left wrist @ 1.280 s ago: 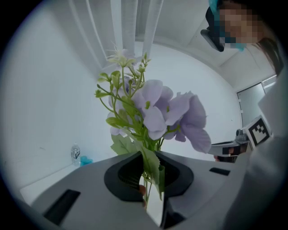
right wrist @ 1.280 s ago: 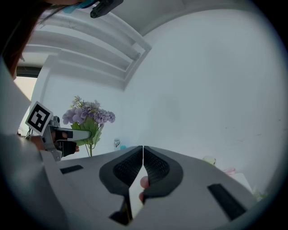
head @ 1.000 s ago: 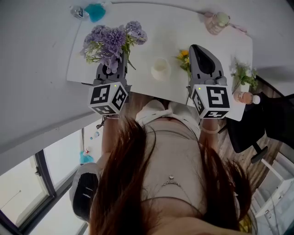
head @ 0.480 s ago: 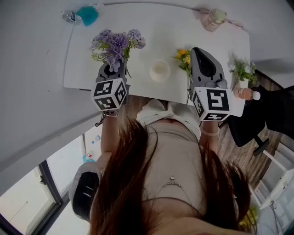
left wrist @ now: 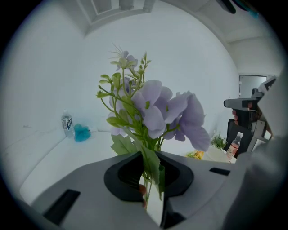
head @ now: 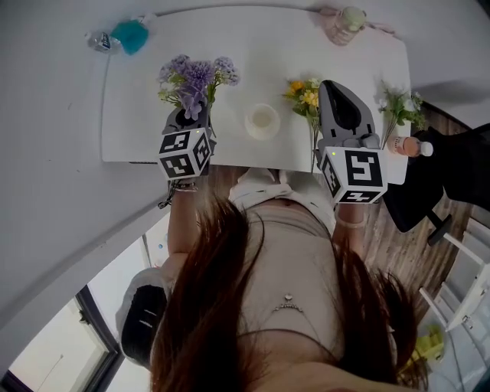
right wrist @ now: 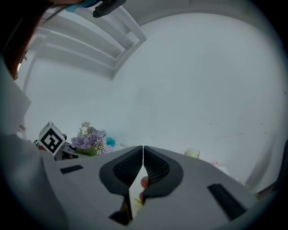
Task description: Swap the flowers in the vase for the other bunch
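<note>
At the near edge of the white worktop [head: 253,46], toward its left end, the left tool [left wrist: 152,176] is clamped low on the green stems of a purple bunch [left wrist: 155,110]. The blooms stand upright above the jaws. Holding the bunch that low seems meant to keep the stems together and the flower heads uncrushed.

Toward the right end of the same edge, the right tool [right wrist: 143,164] has its jaws pressed together with nothing between the pads. Just beside it, on the side facing the vase, is a yellow bunch [head: 304,95]. I cannot tell whether it lies flat on the worktop.

Between the two tools, near the middle of the near edge, stands the small white vase [head: 262,121]. Its mouth looks empty, so I judge the swap half done, with no bunch in it yet. Nothing stands between the vase and either bunch.

Further out, a water bottle [head: 98,40] and a teal object [head: 129,34] sit at the far left corner. A pale jar [head: 344,21] is at the far right corner. A white-flowered sprig [head: 398,106] and a pinkish bottle [head: 406,145] sit along the right edge. A black chair [head: 452,184] stands off the worktop's right end.
</note>
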